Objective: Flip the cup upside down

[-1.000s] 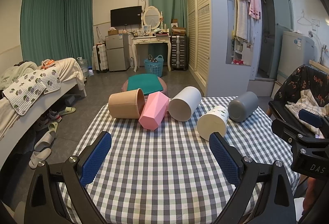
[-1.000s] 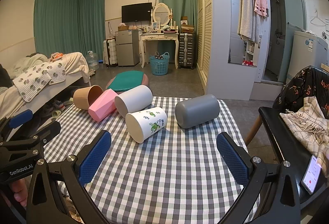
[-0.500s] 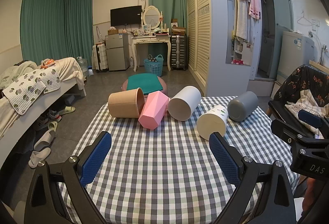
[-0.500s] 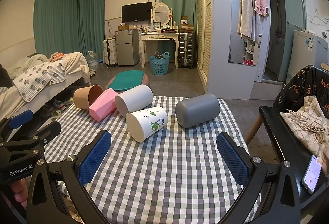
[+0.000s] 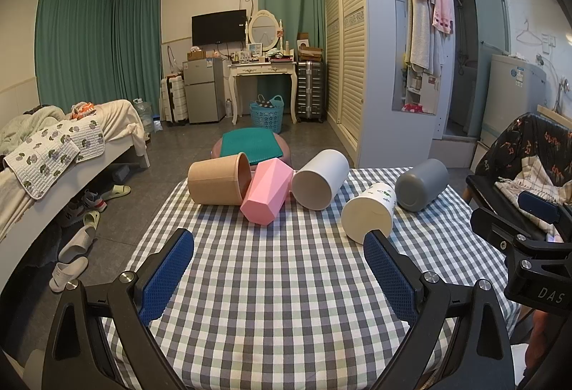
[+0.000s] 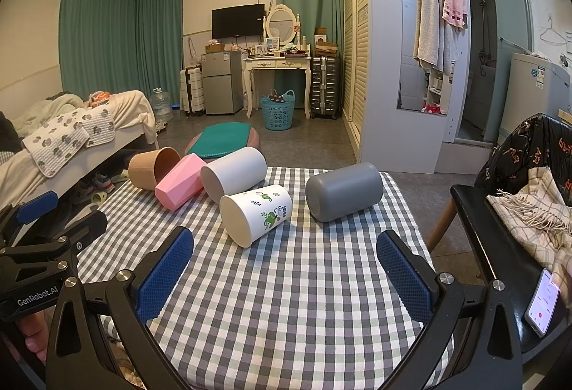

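Several cups lie on their sides in a row across the far half of the checked table (image 5: 279,282): a tan cup (image 5: 218,179), a pink faceted cup (image 5: 266,196), a light grey cup (image 5: 320,178), a white leaf-print cup (image 5: 368,216) and a dark grey cup (image 5: 422,184). The right wrist view shows the same tan cup (image 6: 152,168), pink cup (image 6: 180,181), light grey cup (image 6: 232,173), white cup (image 6: 255,214) and dark grey cup (image 6: 343,191). My left gripper (image 5: 279,270) is open and empty, short of the cups. My right gripper (image 6: 285,268) is open and empty, near the white cup.
A black chair (image 6: 500,247) with a scarf and a phone (image 6: 541,300) stands right of the table. A bed (image 5: 53,154) lies to the left, with shoes on the floor. A round stool with a green cushion (image 5: 250,148) stands beyond the far edge.
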Tool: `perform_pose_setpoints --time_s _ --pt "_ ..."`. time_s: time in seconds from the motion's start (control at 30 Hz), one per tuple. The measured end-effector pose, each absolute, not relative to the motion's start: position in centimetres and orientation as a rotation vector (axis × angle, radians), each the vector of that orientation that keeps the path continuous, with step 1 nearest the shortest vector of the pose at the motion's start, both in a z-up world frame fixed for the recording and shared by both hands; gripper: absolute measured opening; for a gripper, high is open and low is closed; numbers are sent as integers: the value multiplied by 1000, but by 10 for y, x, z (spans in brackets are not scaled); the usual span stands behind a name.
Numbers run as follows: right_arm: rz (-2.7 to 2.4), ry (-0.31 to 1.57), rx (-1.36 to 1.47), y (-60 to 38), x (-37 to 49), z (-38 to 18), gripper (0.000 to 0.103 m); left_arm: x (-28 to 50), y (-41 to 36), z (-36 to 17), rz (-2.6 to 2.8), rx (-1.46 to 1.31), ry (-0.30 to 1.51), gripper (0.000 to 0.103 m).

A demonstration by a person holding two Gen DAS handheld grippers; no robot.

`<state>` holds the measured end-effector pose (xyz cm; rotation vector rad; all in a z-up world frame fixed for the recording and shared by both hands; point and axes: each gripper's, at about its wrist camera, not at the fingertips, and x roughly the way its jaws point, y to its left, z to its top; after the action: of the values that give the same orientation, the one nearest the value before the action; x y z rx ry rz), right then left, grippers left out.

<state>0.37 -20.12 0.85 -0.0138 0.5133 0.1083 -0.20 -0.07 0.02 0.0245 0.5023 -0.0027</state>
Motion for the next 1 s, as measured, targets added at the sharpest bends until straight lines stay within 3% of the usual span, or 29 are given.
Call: perform_pose_setpoints --time_s 1.0 --pt "84 550 -4 -197 16 -5 103 20 -7 -15 -18 36 528 99"
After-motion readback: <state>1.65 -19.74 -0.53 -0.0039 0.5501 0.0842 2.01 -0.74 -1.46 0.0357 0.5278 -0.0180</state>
